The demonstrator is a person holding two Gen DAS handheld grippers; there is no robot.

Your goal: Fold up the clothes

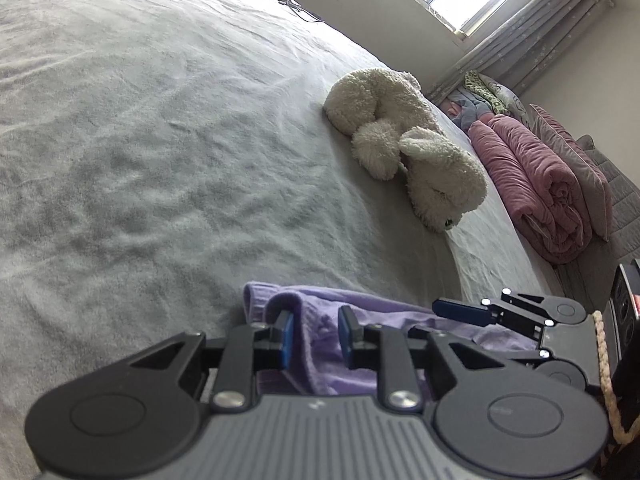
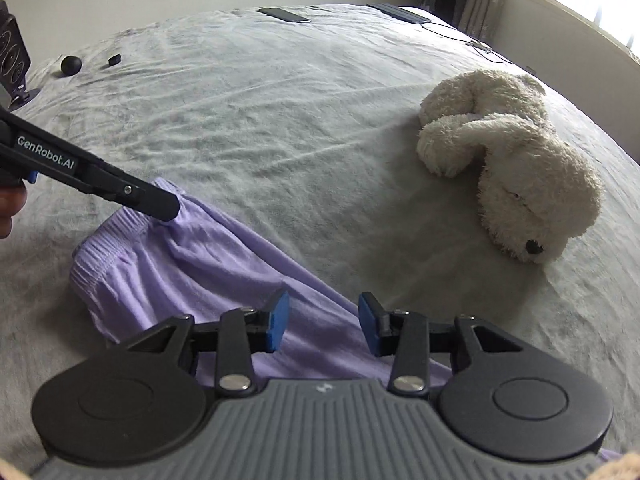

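A lilac garment (image 2: 192, 264) with an elastic ribbed waistband lies crumpled on the grey bed (image 2: 280, 120). It also shows in the left wrist view (image 1: 320, 344). My left gripper (image 1: 316, 334) is open, with a fold of the lilac cloth between its blue pads. In the right wrist view the left gripper (image 2: 168, 208) rests at the waistband end. My right gripper (image 2: 323, 322) is open over the garment's other end, touching nothing I can see. In the left wrist view the right gripper (image 1: 460, 312) lies over the cloth at right.
A white plush dog (image 2: 508, 164) lies on the bed to the right, also in the left wrist view (image 1: 408, 144). Rolled pink quilt (image 1: 536, 184) beside the bed. Phones (image 2: 284, 14) and a cable at the far edge. A black ball (image 2: 71, 65) at far left.
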